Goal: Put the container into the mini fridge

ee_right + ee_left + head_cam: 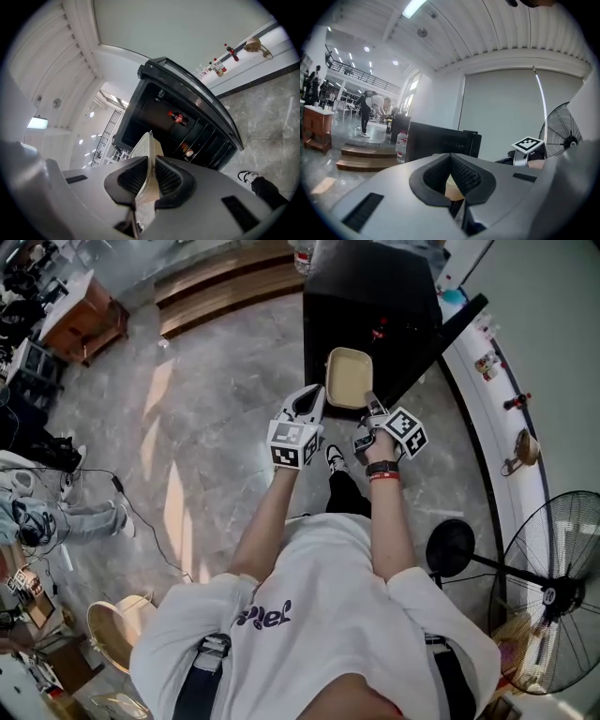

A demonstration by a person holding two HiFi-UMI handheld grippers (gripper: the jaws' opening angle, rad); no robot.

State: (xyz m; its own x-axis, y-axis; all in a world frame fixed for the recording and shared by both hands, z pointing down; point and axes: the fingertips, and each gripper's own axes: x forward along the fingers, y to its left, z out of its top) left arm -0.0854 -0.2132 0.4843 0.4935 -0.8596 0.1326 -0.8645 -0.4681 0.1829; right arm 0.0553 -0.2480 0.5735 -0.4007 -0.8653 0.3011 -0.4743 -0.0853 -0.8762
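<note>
A shallow beige container (349,377) hangs in front of the black mini fridge (370,287), whose door (457,329) stands swung open to the right. My right gripper (368,401) is shut on the container's near right rim. In the right gripper view the thin rim (149,145) is pinched between the pads of that gripper (151,161), facing the open fridge interior (187,126). My left gripper (314,397) sits at the container's left edge. Its tips (450,157) meet, and a beige patch of the container (453,191) shows through the gap behind them.
Red bottles and cans (178,117) stand on the fridge shelves. A standing fan (553,592) with a round base (450,547) is at the right, beside a white ledge (487,399) with small items. Wooden steps (225,282) and a water bottle (401,143) lie left of the fridge.
</note>
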